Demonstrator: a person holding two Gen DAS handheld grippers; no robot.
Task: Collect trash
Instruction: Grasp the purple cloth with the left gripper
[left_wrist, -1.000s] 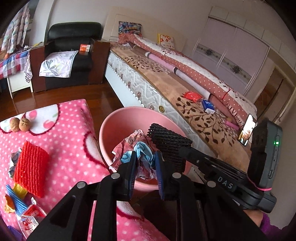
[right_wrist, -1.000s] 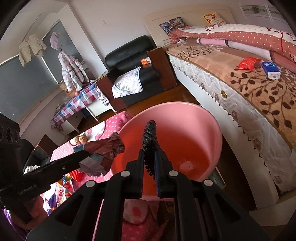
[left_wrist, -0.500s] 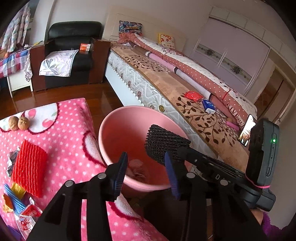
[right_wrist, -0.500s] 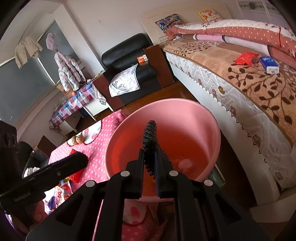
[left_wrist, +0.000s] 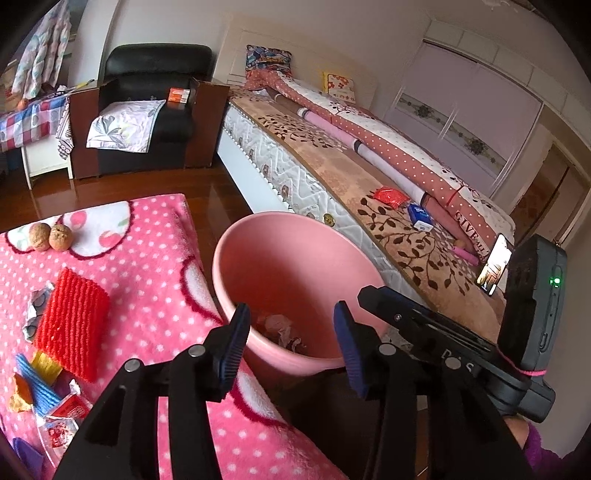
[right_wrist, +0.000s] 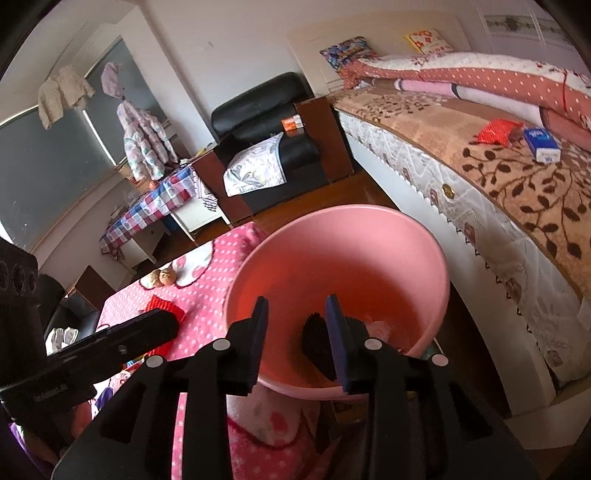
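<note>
A pink basin (left_wrist: 295, 258) stands beside the pink polka-dot table (left_wrist: 155, 258); it also shows in the right wrist view (right_wrist: 332, 251). Crumpled wrappers (left_wrist: 279, 328) lie at its bottom. My left gripper (left_wrist: 290, 336) is open and empty over the basin's near rim. My right gripper (right_wrist: 295, 332) is open above the basin, and a black spiky piece (right_wrist: 316, 341) is loose in the basin just below its right finger. More wrappers (left_wrist: 59, 417) lie at the table's left corner beside a red knitted pad (left_wrist: 72, 325).
Two walnuts (left_wrist: 50, 236) sit at the table's far edge. A bed (left_wrist: 369, 177) runs along the right, with a red packet (left_wrist: 389, 195) and a blue box (left_wrist: 419, 218) on it. A black armchair (left_wrist: 147, 107) stands at the back.
My left gripper opened and dropped the crumpled wrappers into the basin. My right gripper then opened and let the black spiky piece fall into the basin.
</note>
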